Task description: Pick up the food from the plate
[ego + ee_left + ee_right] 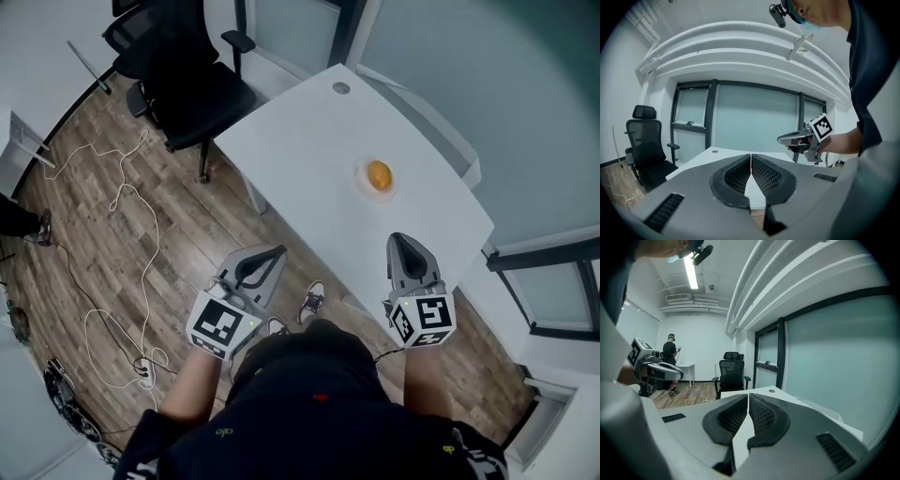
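A round orange piece of food (pixel 379 175) lies on a small white plate (pixel 365 188) near the far side of the white table (pixel 309 150). Both grippers hover at the table's near edge, well short of the plate. My left gripper (pixel 275 253) is held over the floor to the left of the table, jaws shut and empty (pixel 750 157). My right gripper (pixel 397 239) sits just over the near edge, pointing toward the plate, jaws also shut with nothing between them (pixel 748 397). Neither gripper view shows the food.
A black office chair (pixel 187 80) stands off the table's left end. White cables (pixel 131 244) trail over the wooden floor. A round grommet (pixel 341 88) is set in the tabletop's far corner. Glass walls run behind the table. A person (pixel 671 352) stands far back.
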Demonstrator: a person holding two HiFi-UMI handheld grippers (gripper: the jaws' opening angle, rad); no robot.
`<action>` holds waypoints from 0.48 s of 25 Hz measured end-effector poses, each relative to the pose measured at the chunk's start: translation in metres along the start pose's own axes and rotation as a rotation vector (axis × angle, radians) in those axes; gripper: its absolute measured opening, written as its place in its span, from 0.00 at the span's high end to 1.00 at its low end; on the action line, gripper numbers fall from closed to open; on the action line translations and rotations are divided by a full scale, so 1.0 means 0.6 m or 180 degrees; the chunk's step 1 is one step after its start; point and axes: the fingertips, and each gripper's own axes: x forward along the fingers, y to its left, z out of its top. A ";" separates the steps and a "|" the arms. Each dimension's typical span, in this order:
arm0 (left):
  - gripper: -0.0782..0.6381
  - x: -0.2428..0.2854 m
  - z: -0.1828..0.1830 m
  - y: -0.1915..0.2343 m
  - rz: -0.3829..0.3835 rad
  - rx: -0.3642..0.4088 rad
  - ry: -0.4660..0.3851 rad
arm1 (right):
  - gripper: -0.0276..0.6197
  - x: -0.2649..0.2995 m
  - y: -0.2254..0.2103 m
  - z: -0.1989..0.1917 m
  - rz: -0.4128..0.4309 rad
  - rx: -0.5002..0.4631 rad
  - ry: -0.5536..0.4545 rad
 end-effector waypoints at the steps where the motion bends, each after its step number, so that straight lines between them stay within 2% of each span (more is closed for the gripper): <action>1: 0.86 0.018 0.004 0.008 -0.0010 0.0023 0.0004 | 0.92 0.014 -0.017 -0.003 -0.0029 0.0028 -0.0005; 8: 0.86 0.141 0.053 0.047 0.0065 0.0136 0.0111 | 0.92 0.098 -0.135 0.001 -0.0034 0.0207 -0.0057; 12: 0.86 0.216 0.076 0.070 0.0128 0.0135 0.0141 | 0.92 0.152 -0.211 -0.022 -0.0043 0.0275 0.0045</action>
